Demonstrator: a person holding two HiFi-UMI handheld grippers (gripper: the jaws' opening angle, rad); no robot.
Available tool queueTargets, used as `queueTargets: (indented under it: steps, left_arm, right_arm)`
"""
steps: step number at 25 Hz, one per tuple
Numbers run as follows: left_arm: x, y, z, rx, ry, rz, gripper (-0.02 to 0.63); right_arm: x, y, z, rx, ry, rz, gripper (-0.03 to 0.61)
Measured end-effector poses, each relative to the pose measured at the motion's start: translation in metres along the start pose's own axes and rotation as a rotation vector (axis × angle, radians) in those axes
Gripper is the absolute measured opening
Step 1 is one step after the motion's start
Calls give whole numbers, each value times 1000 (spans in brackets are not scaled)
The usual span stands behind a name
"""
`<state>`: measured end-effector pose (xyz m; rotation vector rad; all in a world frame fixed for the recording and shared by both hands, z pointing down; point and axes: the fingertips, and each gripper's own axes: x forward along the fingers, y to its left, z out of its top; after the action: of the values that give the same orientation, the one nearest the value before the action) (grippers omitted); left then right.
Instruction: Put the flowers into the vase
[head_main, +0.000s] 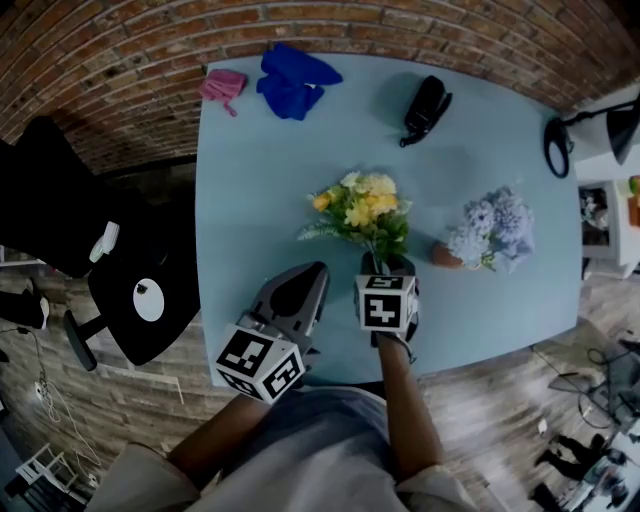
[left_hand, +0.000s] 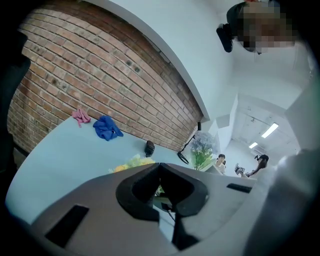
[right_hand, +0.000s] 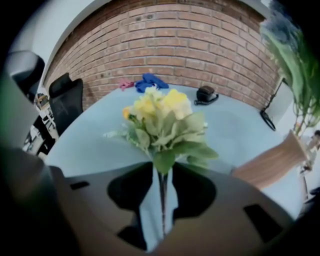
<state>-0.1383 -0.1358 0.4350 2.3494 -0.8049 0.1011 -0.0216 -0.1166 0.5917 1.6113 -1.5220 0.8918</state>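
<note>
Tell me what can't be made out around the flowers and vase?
- Stem ends of the yellow flower bunch: head view, under the right gripper; right gripper view, behind its jaws.
- The brown vase: head view, mostly behind the pale purple flowers; right gripper view, cut by the edge.
- A small black object: head view, too small to identify.
</note>
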Motion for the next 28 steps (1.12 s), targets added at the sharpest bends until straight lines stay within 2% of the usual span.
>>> queueTargets:
  steps: [14, 25, 28]
  left_arm:
    - [2, 16, 4, -33, -7, 13, 18]
    - [0, 27, 7, -56, -23, 34, 18]
    - [-1, 28, 8, -56, -25, 37, 18]
  right_arm:
    - [10, 1, -2, 26, 53, 51, 87]
    - [9, 30, 6, 265, 15, 239, 58]
    - [6, 36, 7, 289, 3, 273, 58]
